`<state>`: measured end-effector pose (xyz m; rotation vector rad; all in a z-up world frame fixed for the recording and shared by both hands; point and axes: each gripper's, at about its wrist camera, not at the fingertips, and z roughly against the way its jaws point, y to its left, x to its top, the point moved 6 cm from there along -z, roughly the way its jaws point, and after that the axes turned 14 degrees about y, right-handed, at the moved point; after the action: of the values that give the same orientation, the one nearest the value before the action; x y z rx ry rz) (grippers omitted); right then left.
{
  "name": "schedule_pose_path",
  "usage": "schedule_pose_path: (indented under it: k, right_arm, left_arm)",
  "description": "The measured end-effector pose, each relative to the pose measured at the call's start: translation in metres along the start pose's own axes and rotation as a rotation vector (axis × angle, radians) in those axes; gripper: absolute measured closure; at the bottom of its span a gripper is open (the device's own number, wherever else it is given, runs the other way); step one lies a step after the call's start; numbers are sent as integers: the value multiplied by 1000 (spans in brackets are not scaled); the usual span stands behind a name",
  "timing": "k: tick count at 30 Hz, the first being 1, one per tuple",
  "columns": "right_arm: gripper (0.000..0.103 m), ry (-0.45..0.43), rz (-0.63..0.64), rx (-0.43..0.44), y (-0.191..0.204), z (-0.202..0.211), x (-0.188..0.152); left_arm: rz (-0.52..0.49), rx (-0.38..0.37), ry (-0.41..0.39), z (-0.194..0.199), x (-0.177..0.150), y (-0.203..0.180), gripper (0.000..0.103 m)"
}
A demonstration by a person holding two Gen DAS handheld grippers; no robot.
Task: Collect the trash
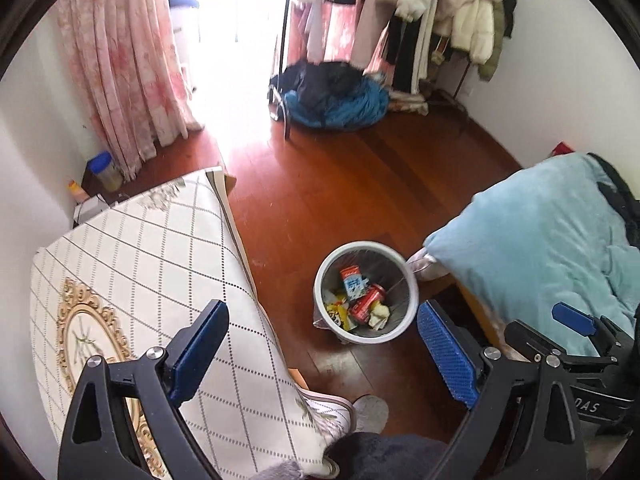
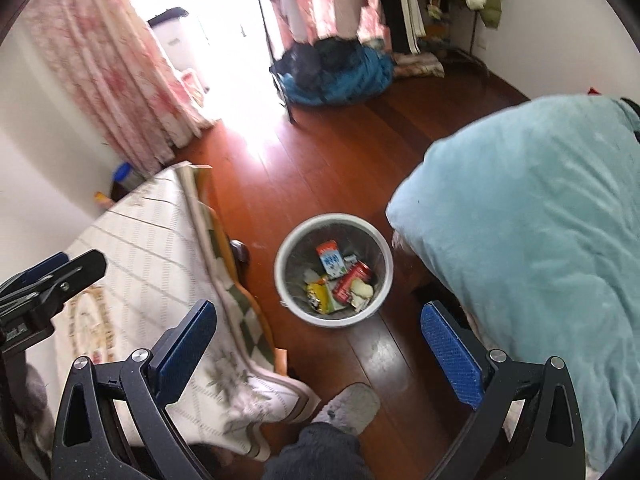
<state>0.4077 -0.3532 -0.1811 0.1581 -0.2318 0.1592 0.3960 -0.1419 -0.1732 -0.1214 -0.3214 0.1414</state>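
A round white trash bin (image 1: 326, 270) stands on the wooden floor between a table and a bed; it also shows in the right wrist view (image 2: 280, 268). Inside lie a red can (image 1: 366, 302) (image 2: 350, 280), a small milk carton (image 1: 353, 282) (image 2: 331, 260), yellow wrappers (image 1: 338, 314) (image 2: 318, 296) and crumpled paper. My left gripper (image 1: 324, 348) is open and empty, held above the floor just short of the bin. My right gripper (image 2: 318, 344) is open and empty too, above the floor near the bin. The right gripper shows at the left view's right edge (image 1: 572, 322).
A table with a cream checked cloth (image 1: 152, 280) (image 2: 152, 264) stands at left. A light blue blanket on a bed (image 1: 532, 252) (image 2: 532, 240) is at right. A grey slipper (image 1: 370, 412) (image 2: 348, 406) is below. Blue bedding pile (image 1: 340, 98), clothes rack and pink curtain (image 1: 124, 60) stand at the back.
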Motion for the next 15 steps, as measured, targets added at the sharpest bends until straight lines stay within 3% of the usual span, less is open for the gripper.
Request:
schedule_pose_path:
  k: [7, 15]
  right_arm:
    - [0, -71, 44, 85, 17, 85, -41]
    - [0, -121, 90, 168, 33, 149, -89]
  left_arm:
    - [-24, -63, -76, 73, -33, -9, 7]
    - [-28, -124, -126, 124, -75, -6, 7]
